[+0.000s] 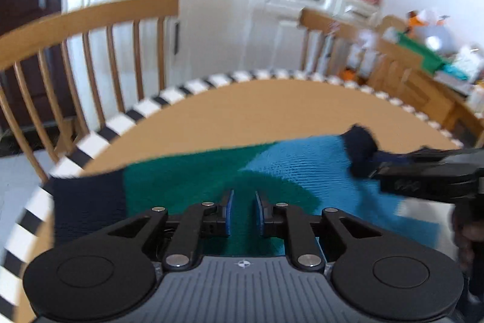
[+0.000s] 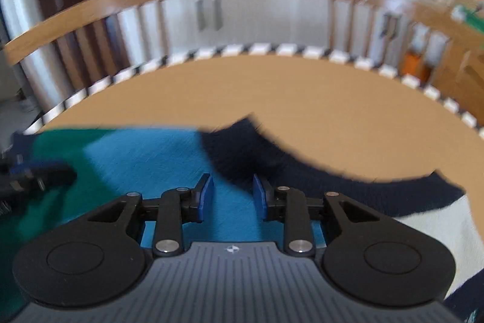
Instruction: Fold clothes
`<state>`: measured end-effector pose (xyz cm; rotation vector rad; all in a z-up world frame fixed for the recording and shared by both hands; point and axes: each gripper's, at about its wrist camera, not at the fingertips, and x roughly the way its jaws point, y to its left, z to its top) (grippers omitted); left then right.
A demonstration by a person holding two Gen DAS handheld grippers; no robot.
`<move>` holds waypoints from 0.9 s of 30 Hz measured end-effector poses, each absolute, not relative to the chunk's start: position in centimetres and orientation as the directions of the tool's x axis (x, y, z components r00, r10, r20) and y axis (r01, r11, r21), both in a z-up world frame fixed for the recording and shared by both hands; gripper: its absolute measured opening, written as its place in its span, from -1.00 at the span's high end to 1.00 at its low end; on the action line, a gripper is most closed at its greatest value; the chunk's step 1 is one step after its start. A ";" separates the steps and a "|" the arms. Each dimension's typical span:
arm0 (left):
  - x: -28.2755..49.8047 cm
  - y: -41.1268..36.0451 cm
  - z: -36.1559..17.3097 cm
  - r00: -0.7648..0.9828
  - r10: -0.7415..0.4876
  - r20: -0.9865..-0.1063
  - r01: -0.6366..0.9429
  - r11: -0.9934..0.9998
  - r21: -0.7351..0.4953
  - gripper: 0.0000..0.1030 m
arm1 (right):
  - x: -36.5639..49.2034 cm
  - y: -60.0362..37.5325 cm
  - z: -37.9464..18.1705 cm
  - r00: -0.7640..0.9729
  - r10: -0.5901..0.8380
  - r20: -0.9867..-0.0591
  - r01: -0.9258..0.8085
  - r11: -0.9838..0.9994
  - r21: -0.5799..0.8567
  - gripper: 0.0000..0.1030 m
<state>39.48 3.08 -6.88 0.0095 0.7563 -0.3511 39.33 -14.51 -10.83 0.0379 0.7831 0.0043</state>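
Note:
A knitted sweater (image 1: 193, 180) in green, light blue, navy and white lies on the round wooden table (image 1: 257, 108). My left gripper (image 1: 244, 197) hovers over its green part, jaws a little apart with nothing between the pads. My right gripper (image 2: 232, 186) is over the light blue part (image 2: 145, 156), next to a navy sleeve (image 2: 302, 171), jaws apart and empty. The right gripper also shows in the left wrist view (image 1: 375, 171), touching a navy patch. The left gripper shows at the left edge of the right wrist view (image 2: 60, 174).
The table (image 2: 302, 99) has a black-and-white striped rim (image 1: 99, 138). Two wooden chairs (image 1: 90, 50) (image 1: 329, 35) stand behind it, before white cabinets (image 1: 217, 14). A cluttered wooden sideboard (image 1: 423, 71) stands at the right. Both views are motion-blurred.

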 end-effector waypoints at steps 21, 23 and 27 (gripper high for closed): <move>26.0 6.3 -0.8 0.657 -0.446 -0.607 0.413 0.887 -0.205 0.13 | 14.3 -25.4 -6.3 0.671 -0.124 -0.731 0.172 0.985 -0.009 0.01; 21.6 7.7 -0.3 0.674 -0.425 -0.605 0.391 0.899 -0.195 0.06 | 11.3 -24.5 -5.8 0.685 -0.099 -0.722 0.109 0.994 -0.033 -0.07; 12.8 10.5 -0.4 0.699 -0.340 -0.629 0.298 0.938 -0.177 0.02 | 6.6 -23.6 -5.8 0.678 -0.081 -0.731 0.023 0.996 -0.089 -0.19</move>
